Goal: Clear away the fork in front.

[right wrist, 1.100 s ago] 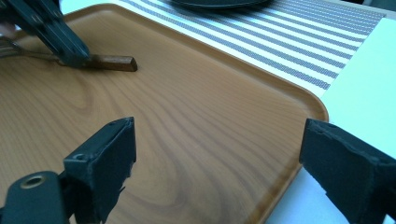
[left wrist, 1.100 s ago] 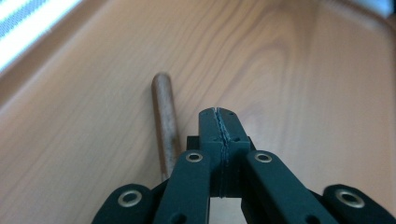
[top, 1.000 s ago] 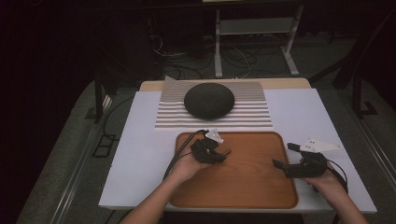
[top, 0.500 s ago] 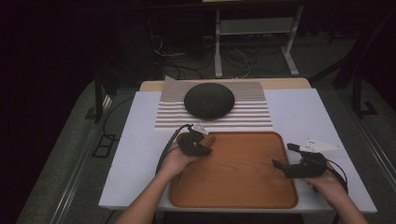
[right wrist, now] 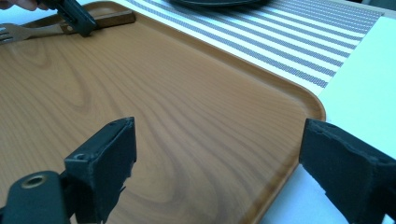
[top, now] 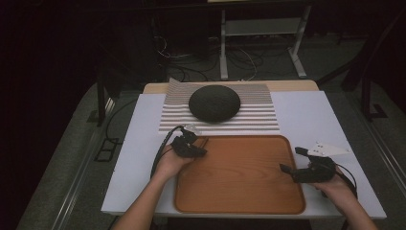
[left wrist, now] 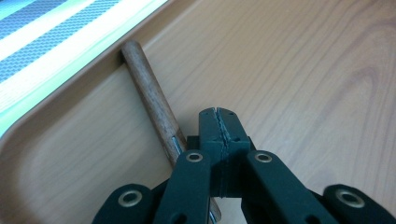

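A wooden-handled fork [left wrist: 147, 88] lies in the back-left corner of the brown wooden tray [top: 239, 191], its handle end against the rim. My left gripper [top: 194, 148] hovers low over that corner with its jaws pressed together; the fork runs beside and beneath them, and nothing shows between the pads. The right gripper view has the same gripper [right wrist: 86, 30] sitting at the fork's [right wrist: 112, 18] neck, tines toward the left. My right gripper [top: 291, 159] stands open at the tray's right edge, nothing between its fingers.
A dark round dish [top: 214, 103] rests on a striped mat [top: 220, 122] just behind the tray. A white cover [top: 306, 115] spreads over the table around them. Stands and cables sit on the dark floor beyond.
My left gripper has slid leftward across the tray's back edge to its back-left corner. The right gripper has stayed in place, still open.
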